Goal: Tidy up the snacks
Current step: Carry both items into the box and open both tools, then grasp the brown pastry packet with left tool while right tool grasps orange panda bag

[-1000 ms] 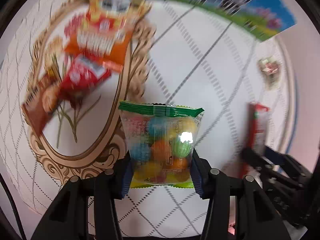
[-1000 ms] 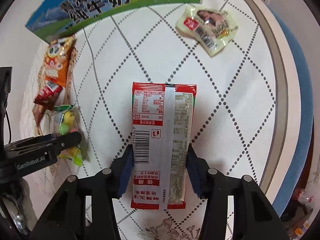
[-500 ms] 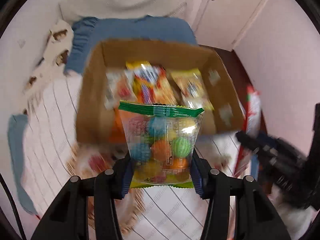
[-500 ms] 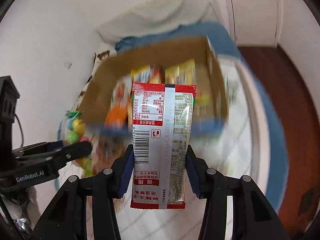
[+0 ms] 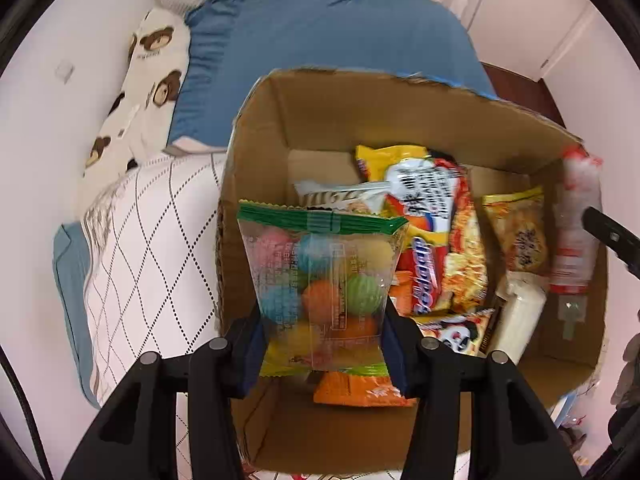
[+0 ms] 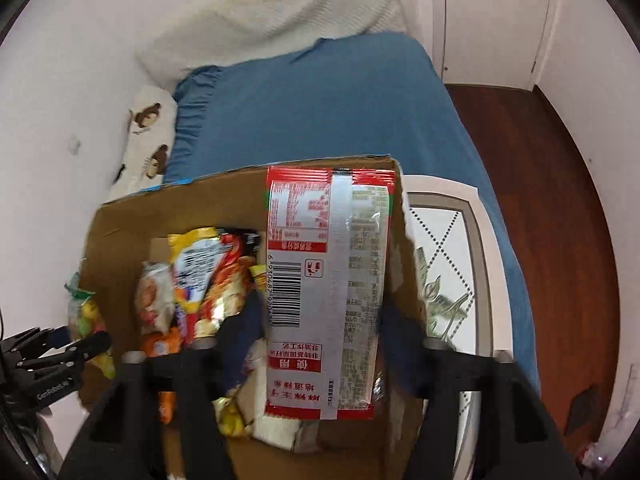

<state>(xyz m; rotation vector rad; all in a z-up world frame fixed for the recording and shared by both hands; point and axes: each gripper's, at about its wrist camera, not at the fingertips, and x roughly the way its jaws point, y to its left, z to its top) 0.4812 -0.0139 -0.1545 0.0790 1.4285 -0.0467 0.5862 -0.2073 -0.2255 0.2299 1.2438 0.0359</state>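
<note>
My left gripper (image 5: 323, 344) is shut on a clear bag of coloured candy balls (image 5: 322, 276) with a green top seal, held over the left part of an open cardboard box (image 5: 320, 108). My right gripper (image 6: 322, 332) is shut on a red and silver flat snack packet (image 6: 326, 280), held over the right part of the same box (image 6: 120, 232). That packet also shows at the right edge of the left wrist view (image 5: 574, 236). The box holds several snack packs, among them a yellow-orange noodle pack (image 5: 436, 216).
The box stands on a white table with a diamond-pattern cloth (image 5: 148, 232). Behind it lies a bed with a blue sheet (image 6: 320, 100) and a bear-print pillow (image 5: 148, 80). A wooden floor (image 6: 552, 200) and a door lie to the right.
Both grippers have risen from the tabletop with their packets and swung forward over the open box. The box has drawn closer and fills the views.
</note>
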